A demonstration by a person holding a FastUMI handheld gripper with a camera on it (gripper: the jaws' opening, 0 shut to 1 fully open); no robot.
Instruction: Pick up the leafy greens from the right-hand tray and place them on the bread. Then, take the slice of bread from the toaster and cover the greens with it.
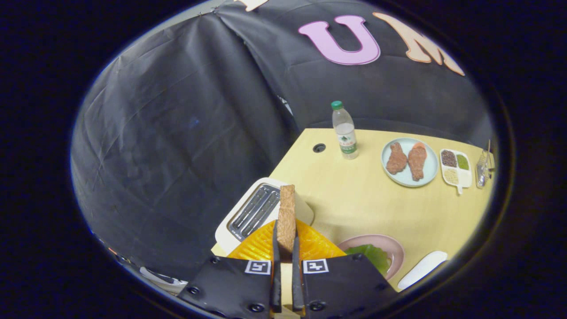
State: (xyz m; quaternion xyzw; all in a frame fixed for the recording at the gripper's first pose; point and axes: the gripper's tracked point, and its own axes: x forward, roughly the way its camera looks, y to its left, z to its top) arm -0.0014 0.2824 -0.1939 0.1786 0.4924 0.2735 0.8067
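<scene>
Above the yellow table [354, 199], jaws clamp the bread slice [286, 217].

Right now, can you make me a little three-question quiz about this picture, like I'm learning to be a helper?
1. True or false: the gripper is shut on the bread slice.
2. Where do the leafy greens lie? A: pink plate; B: toaster; C: blue plate.
3. What stands upright beside the small hole in the table?

Key:
1. True; both fingers press on its sides.
2. A.
3. The water bottle with a green cap.
</scene>
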